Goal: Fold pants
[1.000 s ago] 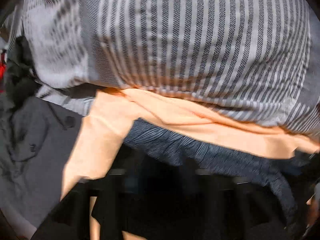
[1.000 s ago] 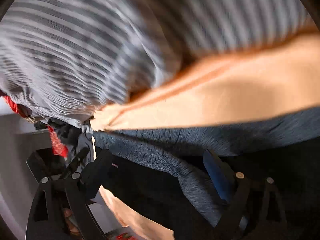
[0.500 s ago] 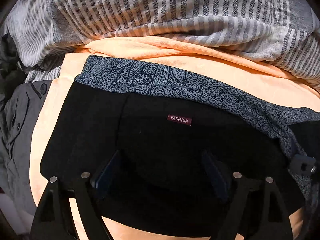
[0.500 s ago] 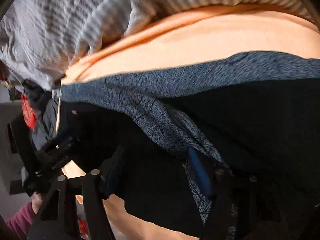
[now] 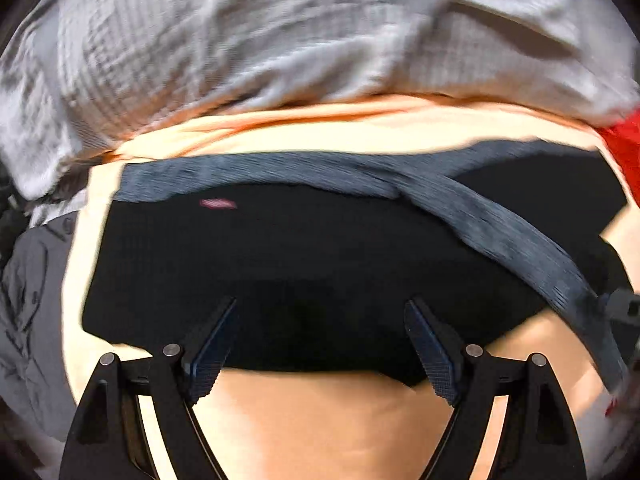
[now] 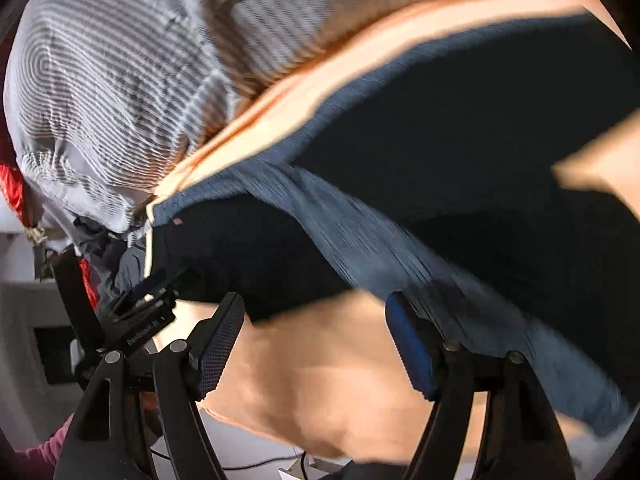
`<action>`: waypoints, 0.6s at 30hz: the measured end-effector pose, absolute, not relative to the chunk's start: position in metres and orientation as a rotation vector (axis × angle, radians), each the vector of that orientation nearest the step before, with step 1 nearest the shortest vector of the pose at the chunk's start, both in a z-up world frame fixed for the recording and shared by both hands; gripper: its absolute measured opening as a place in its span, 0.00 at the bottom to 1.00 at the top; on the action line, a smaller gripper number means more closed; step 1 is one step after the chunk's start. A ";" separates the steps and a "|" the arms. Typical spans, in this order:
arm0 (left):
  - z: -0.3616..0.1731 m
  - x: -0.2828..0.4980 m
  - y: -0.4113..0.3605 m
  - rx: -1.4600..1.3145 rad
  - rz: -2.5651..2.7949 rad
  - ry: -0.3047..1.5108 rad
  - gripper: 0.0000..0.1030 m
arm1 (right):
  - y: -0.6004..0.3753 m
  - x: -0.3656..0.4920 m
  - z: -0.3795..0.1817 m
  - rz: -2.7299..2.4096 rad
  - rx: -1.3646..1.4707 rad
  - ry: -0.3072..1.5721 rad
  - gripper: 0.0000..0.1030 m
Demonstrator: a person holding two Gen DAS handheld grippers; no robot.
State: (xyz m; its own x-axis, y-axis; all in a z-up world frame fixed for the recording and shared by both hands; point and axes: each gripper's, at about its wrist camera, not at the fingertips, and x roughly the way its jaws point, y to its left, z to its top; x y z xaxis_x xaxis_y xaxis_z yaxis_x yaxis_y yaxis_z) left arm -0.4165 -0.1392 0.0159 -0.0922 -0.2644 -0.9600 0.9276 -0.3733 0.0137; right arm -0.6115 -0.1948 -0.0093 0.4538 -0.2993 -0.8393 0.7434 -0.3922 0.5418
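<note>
Left wrist view: looked down on black pants (image 5: 320,264) spread flat on a peach-orange sheet (image 5: 328,424), a blue-grey patterned waistband (image 5: 256,174) along the far edge and a small pink label (image 5: 218,204) just below it. Blue-grey band (image 5: 520,240) ran diagonally across the right part of the pants toward the lower right edge. Left gripper (image 5: 320,344) hung over the near hem with jaws spread wide, nothing between them, no fabric pinched; jaws had just been widening. Fingertips (image 5: 218,332) seemed close above the black cloth; contact could not be told. Grey-and-white striped fabric (image 5: 280,36) bunched beyond the sheet, dark grey garment (image 5: 32,304) at the left, red cloth (image 5: 624,140) at the right edge. Picture blurred by motion.

Right wrist view: same pants (image 6: 480,128) seen slantwise, the diagonal band (image 6: 360,232) crossing from centre to lower right. Right gripper (image 6: 316,336) released, jaws apart over the bare sheet (image 6: 320,380) at the near hem, no cloth clamped; jaws had just been closing and then parting again. Right-hand finger (image 6: 412,348) lay against or just beside the band's lower edge; which could not be told. Left gripper (image 6: 148,316) visible at the lower left beside the pants, a magenta sleeve (image 6: 44,448) below it. Striped fabric (image 6: 112,92) heaped at the upper left, a scrap of red (image 6: 12,188) at its edge.
</note>
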 end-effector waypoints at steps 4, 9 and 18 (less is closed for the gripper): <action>0.013 -0.432 -0.104 1.269 -1.709 0.777 0.82 | -0.122 -0.629 -0.012 -1.290 1.627 0.394 0.74; 0.004 -0.450 -0.050 1.336 -1.760 0.781 0.82 | -0.050 -0.650 -0.019 -1.398 1.665 0.401 0.74; -0.011 -0.504 -0.019 1.384 -1.781 0.751 0.82 | 0.025 -0.716 -0.039 -1.529 1.730 0.403 0.74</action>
State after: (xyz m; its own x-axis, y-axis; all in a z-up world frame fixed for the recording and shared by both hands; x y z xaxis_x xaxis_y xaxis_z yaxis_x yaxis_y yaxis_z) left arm -0.5035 -0.0192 -0.0114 -0.1381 -0.2016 -0.9697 0.8354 -0.5497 -0.0047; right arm -0.7157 0.0254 -0.0394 0.2273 -0.2515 -0.9408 0.6826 -0.6479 0.3381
